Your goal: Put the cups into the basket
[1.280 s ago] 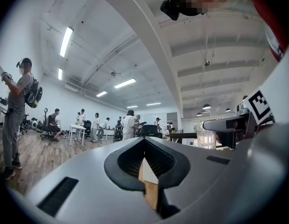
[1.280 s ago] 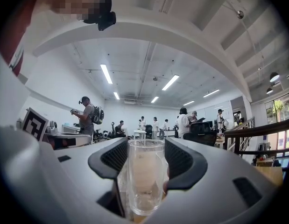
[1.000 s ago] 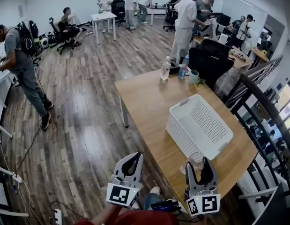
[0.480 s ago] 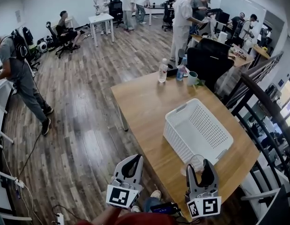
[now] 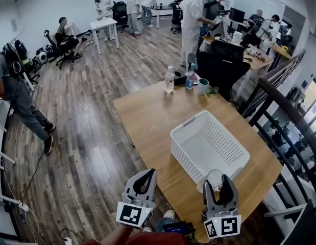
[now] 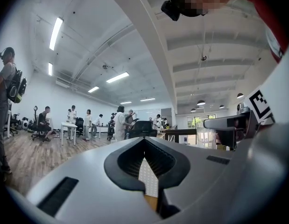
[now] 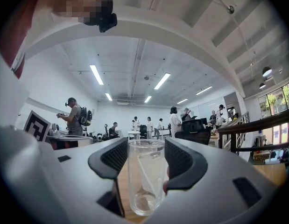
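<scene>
- Cup [image 5: 214, 176] of clear glass stands upright, low and right of centre in the head view. It is over the near edge of the wooden table [image 5: 147, 111], just beside the near corner of the white basket [image 5: 184, 157].
- From here I can't tell whether its base sits on the wood or hangs just off it.
- The right gripper [image 5: 217, 184] has the cup between its two dark fingers.
- In the right gripper view the cup [image 7: 146, 181] fills the middle of the frame, see-through right down to its base. The right gripper [image 7: 146, 146] has a ribbed pad against each side of the glass, its jaws standing wide to take it.
- The left gripper [image 5: 145, 176] sits lower centre-left in the head view, off the table's edge and over the plank floor [image 5: 86, 137].
- In its own view the left gripper [image 6: 144, 141] has its fingertips met, with only a hollow loop between the fingers and nothing held.
- The basket is lattice-walled and sits open side up on the table's lower right part.
- At the table's far corner, upper centre, a clear bottle [image 5: 169, 79], a bluish bottle [image 5: 190, 76] and a green mug [image 5: 203, 86] stand close together.
- People stand and sit around desks along the top of the frame, and a person with a backpack [image 5: 15, 93] is at the left edge.
</scene>
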`<control>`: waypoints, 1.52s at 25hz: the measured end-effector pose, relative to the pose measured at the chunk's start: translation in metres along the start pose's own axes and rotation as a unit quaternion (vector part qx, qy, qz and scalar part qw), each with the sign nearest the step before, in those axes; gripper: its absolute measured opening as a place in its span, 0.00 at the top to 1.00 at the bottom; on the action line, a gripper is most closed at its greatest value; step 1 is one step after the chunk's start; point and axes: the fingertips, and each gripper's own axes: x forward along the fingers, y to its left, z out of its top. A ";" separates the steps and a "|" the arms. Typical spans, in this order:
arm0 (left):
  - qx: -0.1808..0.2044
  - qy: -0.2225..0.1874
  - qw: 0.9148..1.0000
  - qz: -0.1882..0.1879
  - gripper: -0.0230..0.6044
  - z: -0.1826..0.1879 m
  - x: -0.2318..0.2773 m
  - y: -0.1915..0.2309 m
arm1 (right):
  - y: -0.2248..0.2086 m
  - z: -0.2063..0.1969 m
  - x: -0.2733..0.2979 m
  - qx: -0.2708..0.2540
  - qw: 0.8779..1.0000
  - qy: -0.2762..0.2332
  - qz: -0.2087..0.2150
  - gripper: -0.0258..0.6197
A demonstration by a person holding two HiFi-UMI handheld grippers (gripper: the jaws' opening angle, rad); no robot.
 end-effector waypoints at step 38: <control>-0.005 0.003 0.989 -0.146 0.95 0.007 0.155 -0.031 | -0.090 0.000 0.048 0.026 0.993 0.002 -0.118 0.57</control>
